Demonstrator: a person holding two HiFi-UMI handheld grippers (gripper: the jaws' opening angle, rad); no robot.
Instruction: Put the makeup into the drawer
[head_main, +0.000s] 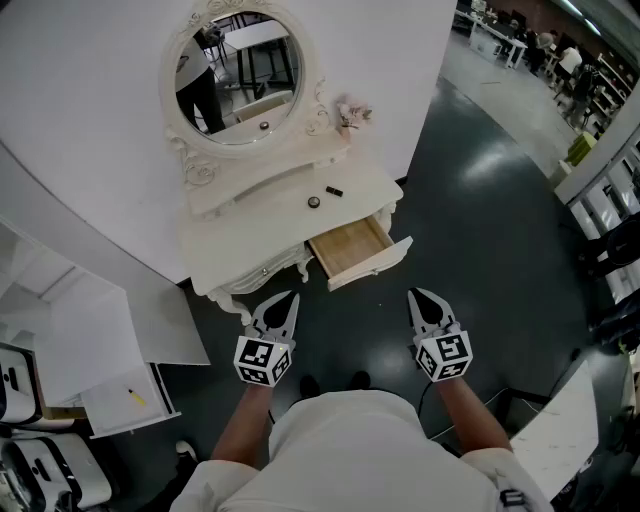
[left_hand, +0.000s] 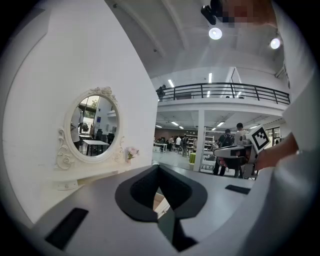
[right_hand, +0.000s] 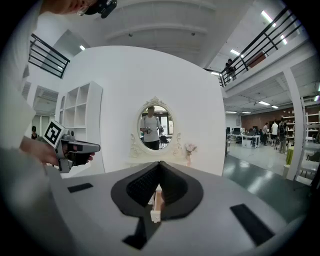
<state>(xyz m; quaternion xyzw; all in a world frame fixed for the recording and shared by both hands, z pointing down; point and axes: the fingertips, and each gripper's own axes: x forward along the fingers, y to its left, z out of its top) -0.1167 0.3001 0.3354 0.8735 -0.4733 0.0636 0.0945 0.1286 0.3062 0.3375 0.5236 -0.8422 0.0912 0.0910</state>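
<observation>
1. Head view is showing both grippers hovering side by side, near the front of a white dressing table and touching nothing.
2. The left gripper is holding its jaws pressed together, with nothing between them.
3. The right gripper is doing the same, closed and empty.
4. The makeup, a small round pot and a short black stick, is lying on the tabletop below the oval mirror.
5. The drawer is standing pulled open, just in front of the makeup.

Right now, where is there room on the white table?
The open drawer looks bare inside. The tabletop is free on its left half, below the mirror. Its right end holds a round compact and a small dark item.
</observation>
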